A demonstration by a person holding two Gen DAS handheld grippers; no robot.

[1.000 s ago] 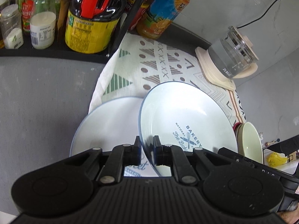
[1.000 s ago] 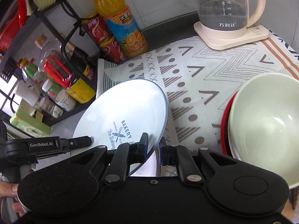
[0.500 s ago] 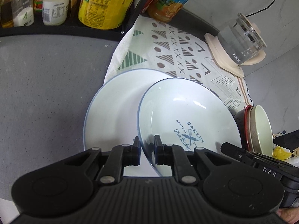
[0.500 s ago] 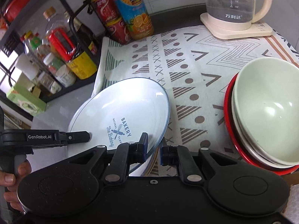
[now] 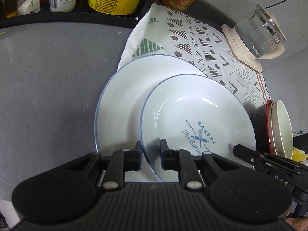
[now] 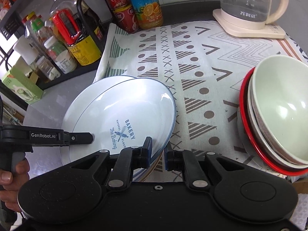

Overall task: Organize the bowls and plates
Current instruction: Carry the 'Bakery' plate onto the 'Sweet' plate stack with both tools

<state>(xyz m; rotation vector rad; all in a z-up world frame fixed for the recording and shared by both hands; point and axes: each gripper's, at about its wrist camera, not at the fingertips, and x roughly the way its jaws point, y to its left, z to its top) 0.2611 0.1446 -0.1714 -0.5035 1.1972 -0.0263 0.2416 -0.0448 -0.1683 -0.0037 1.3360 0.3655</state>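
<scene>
Right claw (image 6: 157, 154) is clamped tight on the near rim of the bakery plate (image 6: 125, 111), holding it tilted right over the plain plate (image 5: 123, 104), which lies half on the grey surface (image 5: 48, 77) and half on the patterned cloth (image 6: 192, 67). On the opposite rim the left claw (image 5: 151, 150) has just been easing apart, the plate's edge sitting loose between its fingers. The stack of bowls (image 6: 279, 111) sits off to the right on the cloth.
</scene>
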